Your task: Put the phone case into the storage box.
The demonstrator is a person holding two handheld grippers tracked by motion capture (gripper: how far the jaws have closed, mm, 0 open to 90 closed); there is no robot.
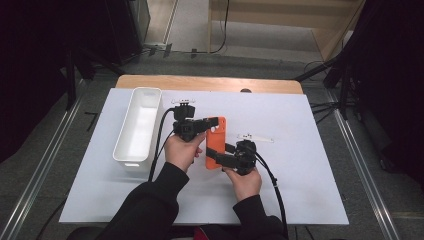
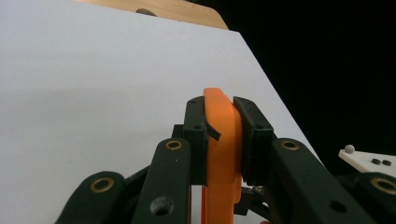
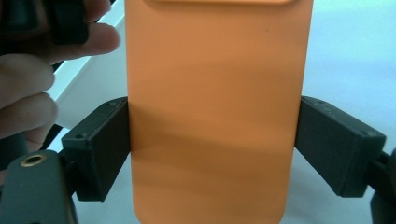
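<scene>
White sheeting covers the worktop (image 1: pixel 300 165) in the high view; I see the orange phone case (image 1: pixel 216 131) at its middle, long axis running away from me, beside the white bin (image 1: pixel 137 125). My left gripper (image 1: pixel 206 123) clamps its far end, my right gripper (image 1: pixel 220 157) the near end. Left gripper view: the case (image 2: pixel 223 140) edge-on between pressed pads. Right gripper view: its flat back (image 3: pixel 215 116) upright, gripped across its width.

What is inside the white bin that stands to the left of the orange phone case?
The white bin looks empty: its pale floor shows bare in the high view. The strip of floor just behind its near wall is covered by that wall, so something small there would be hidden.
</scene>
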